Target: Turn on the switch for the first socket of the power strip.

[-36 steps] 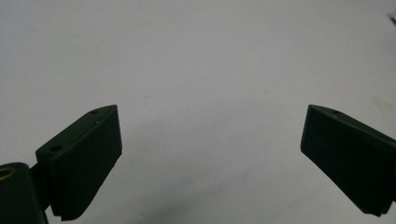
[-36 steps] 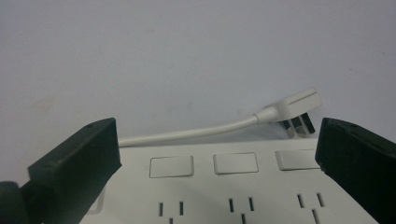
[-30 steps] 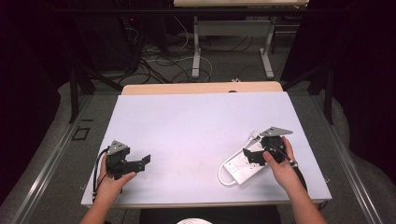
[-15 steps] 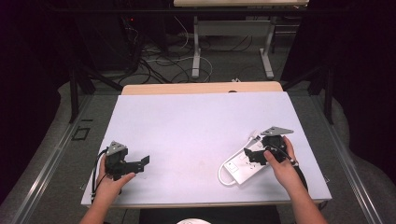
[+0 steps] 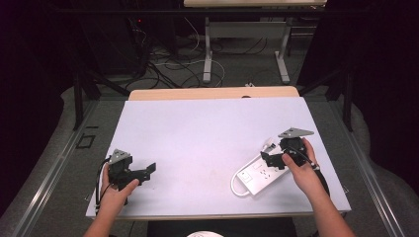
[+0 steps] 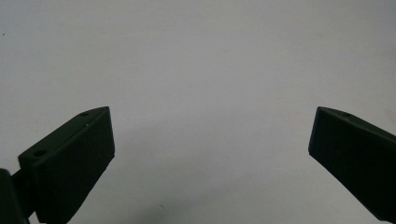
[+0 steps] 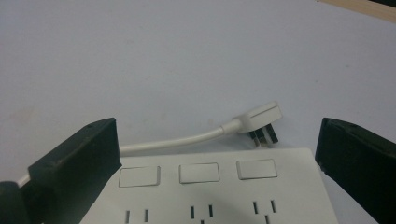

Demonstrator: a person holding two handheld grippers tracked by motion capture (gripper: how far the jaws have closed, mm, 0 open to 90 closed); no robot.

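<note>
The power strip (image 5: 259, 175) lay flat at the right front of the worktop (image 5: 207, 133), its plug (image 7: 259, 117) and cord (image 7: 173, 141) just beyond it. The right gripper (image 5: 274, 159) was over the strip's far end, jaws spread wide. The left gripper (image 5: 146, 170) sat well apart at the left front, jaws also wide open over bare worktop.

The desk (image 5: 207, 133) has a pale, plain white top, and a strip of light wood shows along its far edge. On the right part of the desk lies a white power strip (image 5: 259, 175), flat, with its sockets and three switches facing up. Its white cable (image 7: 173, 140) curves on the desk just beside the strip, and the plug (image 7: 259, 119) lies on the surface near the switches.
</note>
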